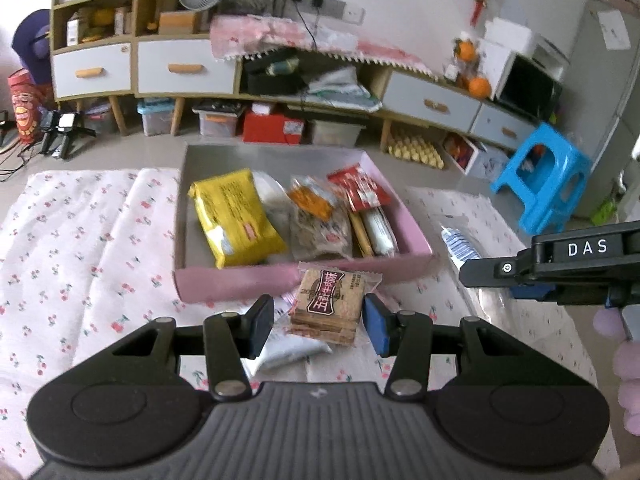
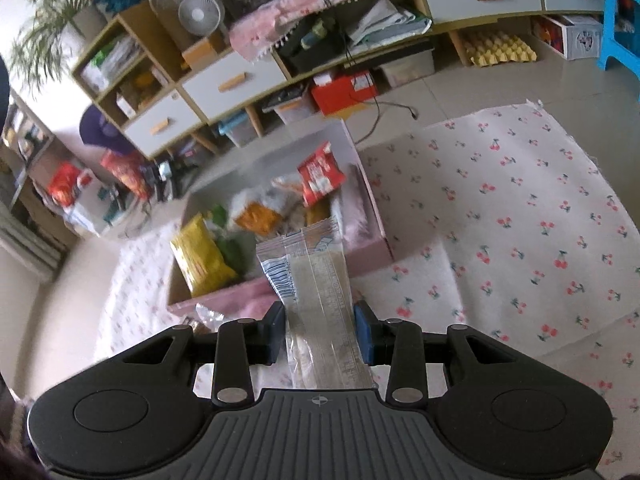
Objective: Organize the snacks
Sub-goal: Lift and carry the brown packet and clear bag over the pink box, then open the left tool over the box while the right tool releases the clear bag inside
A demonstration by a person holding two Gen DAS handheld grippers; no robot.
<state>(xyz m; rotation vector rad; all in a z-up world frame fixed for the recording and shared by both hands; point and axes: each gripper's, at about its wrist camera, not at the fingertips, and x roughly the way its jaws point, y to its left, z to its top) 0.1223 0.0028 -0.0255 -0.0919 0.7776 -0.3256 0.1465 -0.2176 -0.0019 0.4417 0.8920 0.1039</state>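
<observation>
The pink box (image 1: 240, 280) lies open on the cherry-print cloth (image 1: 80, 260) and serves as the landmark for everything else. Inside it, a yellow packet (image 1: 234, 216) fills the left part, a clear packet with an orange label (image 1: 314, 204) sits near the middle, and a red packet (image 1: 358, 186) leans toward the far right corner, with pale wrapped sticks (image 1: 380, 228) along the right wall. Just in front of the box's near wall, the left gripper (image 1: 318, 326) holds a brown cracker pack (image 1: 330, 306) between its pads, the jaws closed on its sides, the pack raised above a white packet (image 1: 284, 350) lying on the cloth. In the right wrist view, the right gripper (image 2: 320, 334) is clamped on a long clear wafer packet (image 2: 316, 284) with a barcode, whose far end reaches over the near right corner of the box (image 2: 360, 256). From the left wrist view, the right gripper's black body (image 1: 560, 268) hangs to the right of the box, a gloved hand (image 1: 624, 344) behind it. Beyond the box stand a low cabinet with white drawers (image 1: 432, 100), a red carton (image 1: 272, 126) beneath it, and a blue stool (image 1: 548, 176) to the far right.
</observation>
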